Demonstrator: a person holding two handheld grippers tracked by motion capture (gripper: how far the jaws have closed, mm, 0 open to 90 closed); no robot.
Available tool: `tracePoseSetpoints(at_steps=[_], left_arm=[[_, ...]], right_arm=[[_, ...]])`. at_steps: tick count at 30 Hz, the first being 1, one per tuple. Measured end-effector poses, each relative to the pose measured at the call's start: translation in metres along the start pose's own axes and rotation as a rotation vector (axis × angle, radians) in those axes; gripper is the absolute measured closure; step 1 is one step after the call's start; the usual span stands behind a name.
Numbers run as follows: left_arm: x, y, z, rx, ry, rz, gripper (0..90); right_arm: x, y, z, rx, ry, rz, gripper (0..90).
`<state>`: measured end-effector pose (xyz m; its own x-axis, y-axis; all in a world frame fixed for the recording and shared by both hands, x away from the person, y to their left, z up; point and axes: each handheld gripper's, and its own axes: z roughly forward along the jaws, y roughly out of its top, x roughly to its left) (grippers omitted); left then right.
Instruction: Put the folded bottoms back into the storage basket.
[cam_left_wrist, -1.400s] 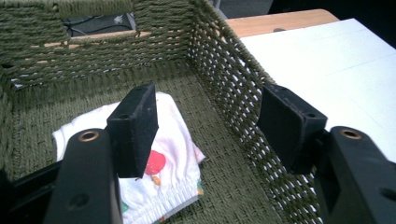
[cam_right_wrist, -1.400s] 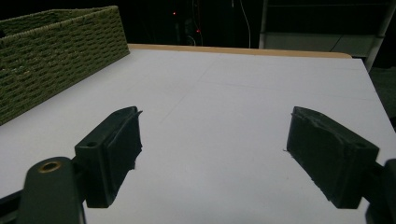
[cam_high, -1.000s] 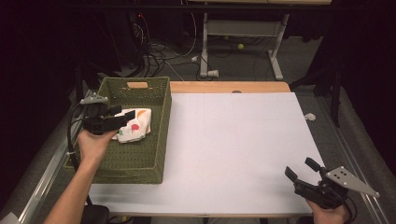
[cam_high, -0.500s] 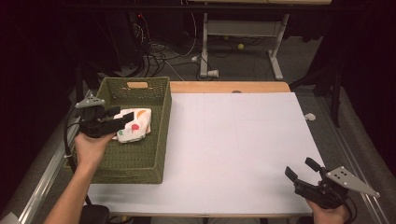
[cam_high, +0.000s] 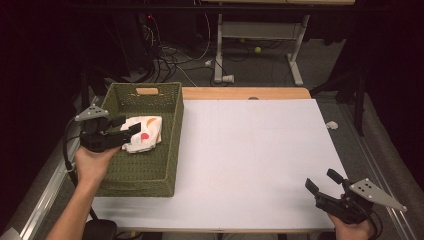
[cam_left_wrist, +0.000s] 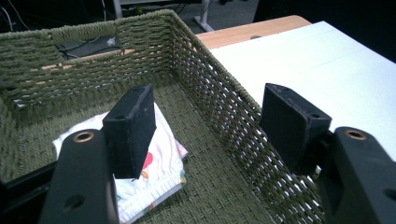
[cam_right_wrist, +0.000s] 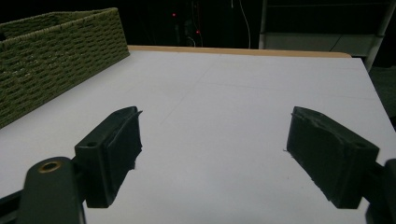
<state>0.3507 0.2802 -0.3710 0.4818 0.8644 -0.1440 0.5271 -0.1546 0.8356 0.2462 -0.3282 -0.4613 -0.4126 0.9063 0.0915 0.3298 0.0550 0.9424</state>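
While the left gripper (cam_high: 125, 131) hangs over the left side of the woven olive-green rectangular basket (cam_high: 170, 150), in the left half of the high view, its jaws stand wide apart with nothing gripped between them. In the left gripper view the same gripper (cam_left_wrist: 210, 126) shows one black pad (cam_left_wrist: 133, 128) above the cloth and the other (cam_left_wrist: 289, 123) over the basket's right-hand wall (cam_left_wrist: 219, 107), neither pressing on anything. The jaws have been widening slightly over the last moment.

Inside the basket lies a folded white cloth with red and orange printed patches (cam_high: 145, 132), resting flat on the woven floor in the far half of the basket, toward the end with the handle slot. In the left gripper view this cloth (cam_left_wrist: 161, 179) sits at the lower left of the frame, partly covered by the near pad.

At the lower right corner of the high view, the right gripper (cam_high: 320, 186) is held by a hand (cam_high: 350, 230) at the near edge of the white table top (cam_high: 250, 160), well apart from the basket. Its jaws are spread wide and empty; the right gripper view shows the gripper (cam_right_wrist: 212, 154) with bare white table (cam_right_wrist: 233, 93) between its two pads, and a corner of the basket (cam_right_wrist: 56, 51) in the upper left.

The person's left hand (cam_high: 92, 162) grips the body of the left gripper from the lower left of the high view.
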Motion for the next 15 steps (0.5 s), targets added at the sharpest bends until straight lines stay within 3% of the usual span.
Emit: tracePoseSetpoints(at_steps=[15], left_arm=[[-0.0078,-0.0049,-0.0111,-0.032,-0.015,0.008,33.3]], right_arm=[[-0.0003,0.0000,-0.0009,-0.008,0.002,0.003,18.4]])
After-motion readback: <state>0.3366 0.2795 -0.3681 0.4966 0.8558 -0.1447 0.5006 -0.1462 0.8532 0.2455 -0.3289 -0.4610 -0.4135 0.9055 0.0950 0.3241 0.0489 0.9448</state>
